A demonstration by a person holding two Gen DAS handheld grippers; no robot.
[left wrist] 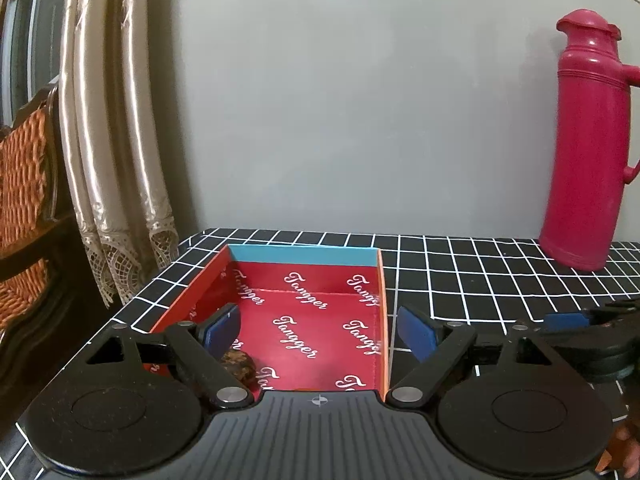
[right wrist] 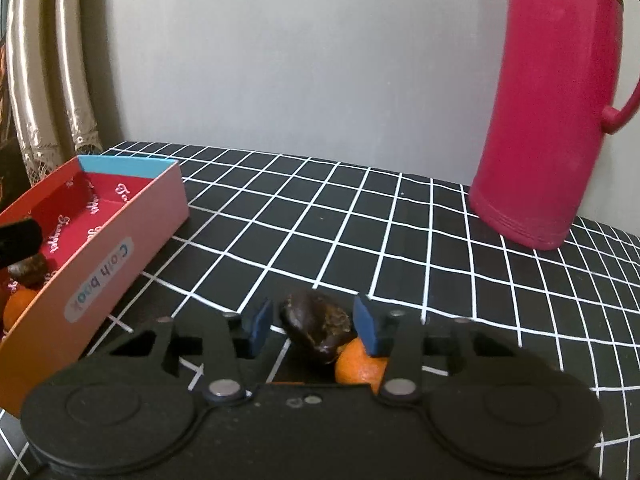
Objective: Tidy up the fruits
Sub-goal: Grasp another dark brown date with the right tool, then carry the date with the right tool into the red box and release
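Note:
A red cardboard box (left wrist: 320, 320) printed with white script lies open on the table; it also shows in the right wrist view (right wrist: 132, 240). My left gripper (left wrist: 320, 330) is open above the box, empty. A dark brown fruit (left wrist: 240, 364) lies in the box under its left finger; the right wrist view shows that fruit (right wrist: 28, 270) and an orange (right wrist: 18, 306) in the box. My right gripper (right wrist: 316, 324) is open around a dark brown fruit (right wrist: 316, 326) on the table, with an orange (right wrist: 360, 366) just behind it by the right finger.
A tall pink thermos jug (left wrist: 588, 144) stands at the table's back right, also in the right wrist view (right wrist: 552, 100). The table has a black cloth with a white grid (right wrist: 360, 220). Curtains (left wrist: 104, 140) and a chair (left wrist: 24, 184) are off the left edge.

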